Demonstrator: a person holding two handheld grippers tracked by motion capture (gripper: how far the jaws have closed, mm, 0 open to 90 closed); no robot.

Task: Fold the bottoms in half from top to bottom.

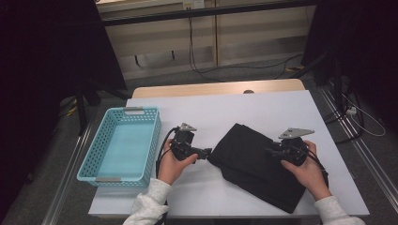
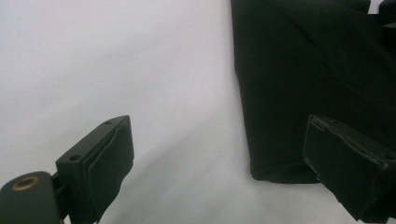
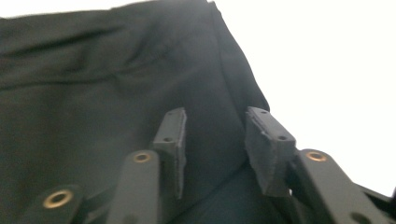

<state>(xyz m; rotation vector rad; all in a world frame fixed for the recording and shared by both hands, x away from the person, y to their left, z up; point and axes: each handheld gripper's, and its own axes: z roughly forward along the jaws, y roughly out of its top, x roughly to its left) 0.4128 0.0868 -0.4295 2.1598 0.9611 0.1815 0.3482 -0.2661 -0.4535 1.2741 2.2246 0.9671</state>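
Observation:
A folded black cloth (image 1: 253, 161) lies slantwise on the white table (image 1: 225, 105), right of centre. My left gripper (image 1: 205, 152) lies low at the cloth's left corner and points right. In the left gripper view it (image 2: 224, 163) stands wide open, with the cloth (image 2: 308, 70) and its folded corner just in front of the right-hand jaw. My right gripper (image 1: 271, 151) is over the cloth's right part and points left. In the right gripper view its jaws (image 3: 215, 135) stand apart above the black cloth (image 3: 93, 93), with nothing pinched between the pads.
A light blue perforated basket (image 1: 89, 161) stands at the table's left edge, left of my left hand. Bare white tabletop (image 1: 202, 187) lies in front of the cloth and behind it. Cables run over the floor past the far edge.

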